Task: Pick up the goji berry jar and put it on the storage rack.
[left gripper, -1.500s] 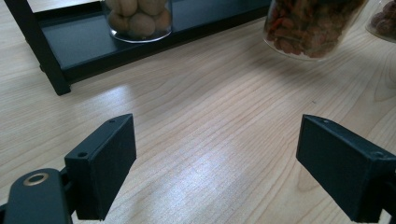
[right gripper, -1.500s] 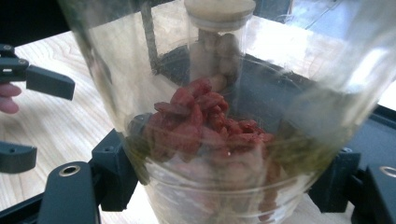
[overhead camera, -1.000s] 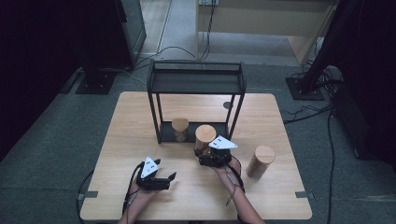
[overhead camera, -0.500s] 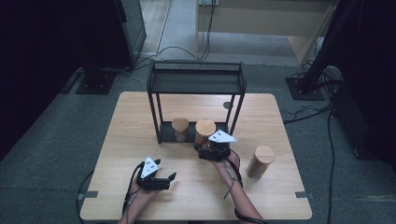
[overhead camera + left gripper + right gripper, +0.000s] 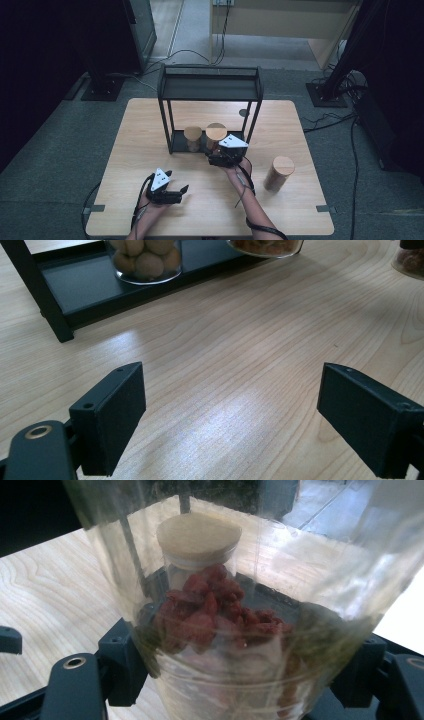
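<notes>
A clear jar of red dried fruit with a wooden lid stands between the jaws of my right gripper, which is shut on its lower part. In the high view my right gripper holds this jar at the front edge of the black rack's lower tray. Beside it on the tray stands a smaller lidded jar, also, with round pale nuts inside. My left gripper rests low over the table, open, with bare wood between its jaws.
The black two-level rack stands at the table's middle back. A third wooden-lidded jar stands to the right on the table. The wooden tabletop has free room left and front. Cables trail from both grippers.
My right gripper has carried the red-fruit jar away from the person toward the rack, up to the lower tray beside the smaller jar. The left gripper has stayed put.
</notes>
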Available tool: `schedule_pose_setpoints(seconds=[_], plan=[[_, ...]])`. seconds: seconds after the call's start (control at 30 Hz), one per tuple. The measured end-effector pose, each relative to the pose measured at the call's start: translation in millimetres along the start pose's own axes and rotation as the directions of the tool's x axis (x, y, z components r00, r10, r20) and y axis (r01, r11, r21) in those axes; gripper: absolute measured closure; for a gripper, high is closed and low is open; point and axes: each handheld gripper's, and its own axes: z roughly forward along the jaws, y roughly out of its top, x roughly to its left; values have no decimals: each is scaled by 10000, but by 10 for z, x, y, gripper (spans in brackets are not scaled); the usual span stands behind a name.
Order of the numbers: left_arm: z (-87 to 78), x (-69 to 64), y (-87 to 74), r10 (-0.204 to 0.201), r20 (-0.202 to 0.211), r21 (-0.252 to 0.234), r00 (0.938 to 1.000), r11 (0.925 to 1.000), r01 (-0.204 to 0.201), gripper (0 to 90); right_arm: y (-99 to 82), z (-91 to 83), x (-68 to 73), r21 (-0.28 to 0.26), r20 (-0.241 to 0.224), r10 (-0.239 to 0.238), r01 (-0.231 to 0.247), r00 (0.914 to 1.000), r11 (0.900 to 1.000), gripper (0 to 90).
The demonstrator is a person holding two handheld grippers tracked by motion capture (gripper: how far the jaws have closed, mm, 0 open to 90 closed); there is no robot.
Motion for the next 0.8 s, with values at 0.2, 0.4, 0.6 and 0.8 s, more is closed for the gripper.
schedule_pose_setpoints(seconds=[0.2,0.4,0.6,0.8], plan=[[-1,4,-5,-37,20,-31,10000,10000,37,120,12,53,-1,-82,209,69,-67,9998,9999,245],[0,-3,3,54,6,20,10000,10000,-54,119,11,104,-34,-217,360,294,-287,9989,9994,246],[1,-5,7,139,17,35,9999,9999,-139,120,57,161,-19,-140,514,150,-143,9986,9998,246],[-1,1,4,118,39,33,9999,9999,-118,119,71,220,-21,-98,521,223,-218,9984,9997,246]])
